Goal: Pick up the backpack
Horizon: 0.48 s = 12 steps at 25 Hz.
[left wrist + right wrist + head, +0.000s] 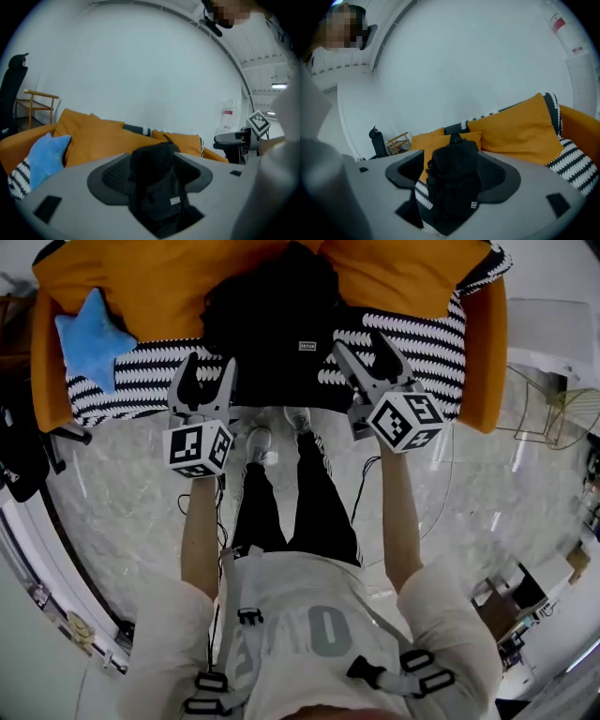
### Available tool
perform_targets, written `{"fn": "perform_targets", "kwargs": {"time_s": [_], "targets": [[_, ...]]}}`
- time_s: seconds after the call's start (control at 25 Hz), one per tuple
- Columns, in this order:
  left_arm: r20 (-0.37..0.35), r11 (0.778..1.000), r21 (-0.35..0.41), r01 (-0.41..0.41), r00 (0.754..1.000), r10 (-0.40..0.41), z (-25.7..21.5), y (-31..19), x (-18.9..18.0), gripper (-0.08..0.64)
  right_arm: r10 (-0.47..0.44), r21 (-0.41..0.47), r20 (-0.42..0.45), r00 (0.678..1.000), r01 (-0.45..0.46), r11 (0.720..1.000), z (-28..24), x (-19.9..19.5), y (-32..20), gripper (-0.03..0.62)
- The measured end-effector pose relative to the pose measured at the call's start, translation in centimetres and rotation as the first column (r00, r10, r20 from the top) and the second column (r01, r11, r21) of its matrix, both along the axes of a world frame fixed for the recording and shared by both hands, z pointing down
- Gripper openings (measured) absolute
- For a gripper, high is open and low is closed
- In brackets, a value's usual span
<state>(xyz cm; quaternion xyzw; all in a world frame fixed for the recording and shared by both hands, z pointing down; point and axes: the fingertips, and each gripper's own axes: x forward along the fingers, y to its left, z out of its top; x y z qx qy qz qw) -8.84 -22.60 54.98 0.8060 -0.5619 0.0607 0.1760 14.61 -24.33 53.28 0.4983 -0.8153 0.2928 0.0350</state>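
Head view: black backpack (272,329) on the sofa (52,381) seat, about midway along it, flanked by both tongs. Left tongs (211,362) off its lower left corner, with a clear gap of striped cover (141,367) between. Right tongs (359,339) just beside its lower right edge, contact not certain.

Left gripper view and right gripper view: backpack framed between the pads in each, sitting beyond the tips, not pinched. Left tongs spread wide, holding nothing. Right tongs spread wide too, holding nothing.

Backpack upright, leaning back against the orange cushions (394,273). Long axis running up from seat toward cushions, carry loop at the top, front face with small pale label turned toward the tongs.

Blue star cushion (92,338) well off to the left, apart from backpack and tongs.
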Motion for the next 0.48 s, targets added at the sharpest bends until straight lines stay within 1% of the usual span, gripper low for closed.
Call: {"fn": "perform_targets", "kwargs": {"time_s": [0.08, 0.24, 0.4, 0.48], "targets": [[0.002, 0.998, -0.054, 0.032, 0.999, -0.032, 4.6, -0.5, -0.8, 0.279, -0.004, -0.038, 0.000, 1.000, 0.004, 0.999, 4.3, 0.5, -1.3, 0.347], [0.033, 0.984, -0.155, 0.086, 0.996, -0.081, 12.9, -1.1, -2.5, 0.279, -0.052, -0.148, -0.053, 0.997, 0.043, 0.988, 13.7, 0.6, -2.6, 0.347], [0.059, 0.960, -0.258, 0.105, 0.994, -0.093, 20.6, -1.2, -2.9, 0.282, -0.088, -0.270, -0.055, 0.995, 0.070, 0.960, 22.3, 0.9, -3.1, 0.346], [0.053, 0.949, -0.294, 0.114, 0.993, -0.103, 23.4, -1.5, -3.0, 0.287, -0.109, -0.319, -0.054, 0.993, 0.086, 0.944, 25.6, 0.8, -3.5, 0.345]]}}
